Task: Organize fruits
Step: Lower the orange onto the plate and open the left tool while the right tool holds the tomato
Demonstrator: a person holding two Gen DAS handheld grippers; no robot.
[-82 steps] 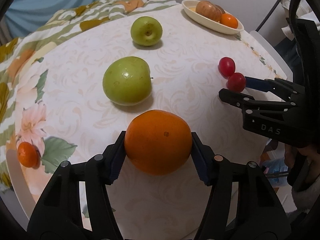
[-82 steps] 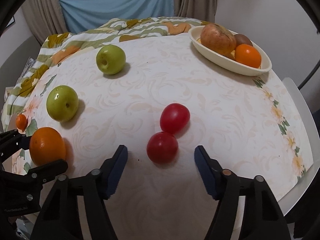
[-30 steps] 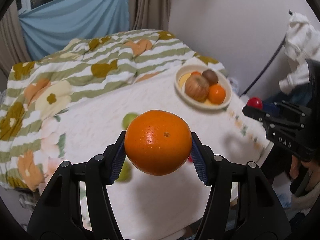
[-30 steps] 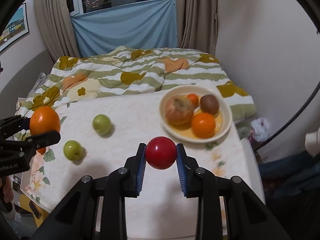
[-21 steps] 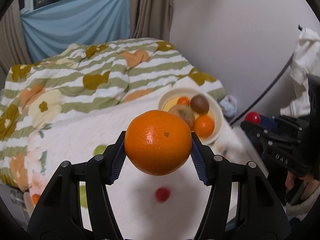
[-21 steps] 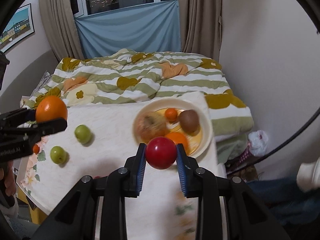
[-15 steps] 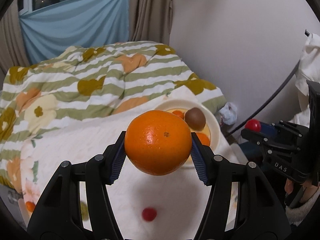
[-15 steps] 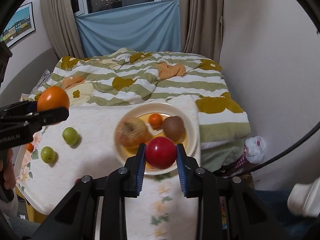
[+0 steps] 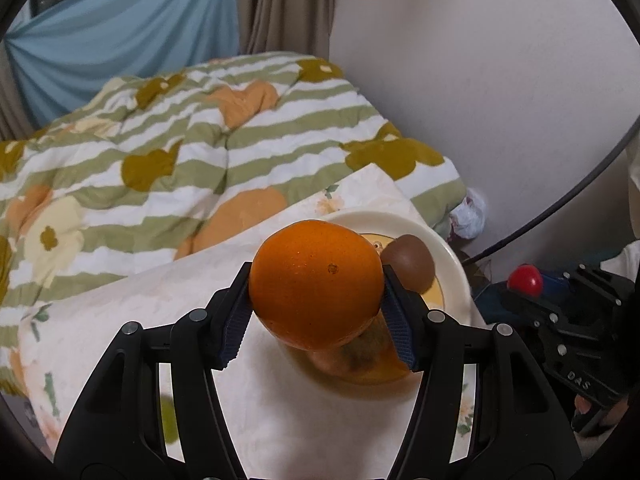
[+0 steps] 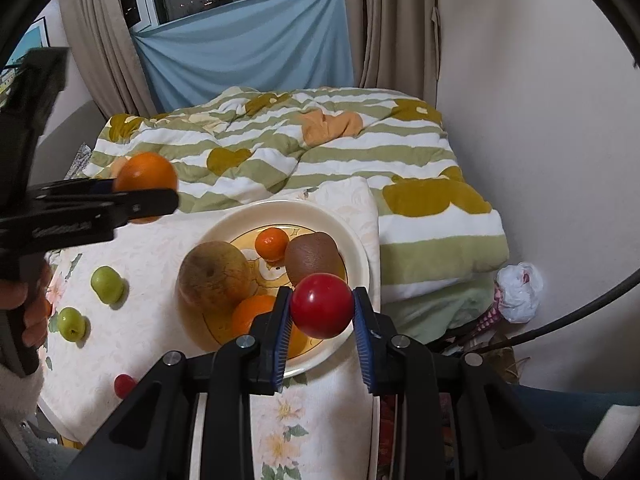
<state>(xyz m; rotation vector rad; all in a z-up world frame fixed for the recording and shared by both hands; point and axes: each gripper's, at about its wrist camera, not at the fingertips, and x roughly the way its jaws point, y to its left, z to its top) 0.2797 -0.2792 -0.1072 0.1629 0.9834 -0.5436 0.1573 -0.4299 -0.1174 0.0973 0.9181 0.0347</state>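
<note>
The step in hand is judged to be the setting of two carried fruits into the round cream ceramic plate [image 10: 362, 254] that stands at the far right corner of the cloth-covered surface [image 10: 152, 248]. It is best done one fruit at a time: each is lowered until it rests in a free spot on the plate, clear of the brown russet apple [image 10: 214, 276], the fuzzy brown kiwi [image 10: 314, 256] and the small orange mandarins [image 10: 272, 244] already there, and only then released, since round fruit dropped from height is likely to roll off the rim.

The left hand-held gripper [image 9: 316, 306] is held partly spread, its blue pads pinching the large round orange [image 9: 316, 284] above the plate's near side. The right hand-held gripper [image 10: 322, 322] is drawn narrow, its pads pinching the small glossy red round fruit [image 10: 322, 306] over the plate's near edge.
</note>
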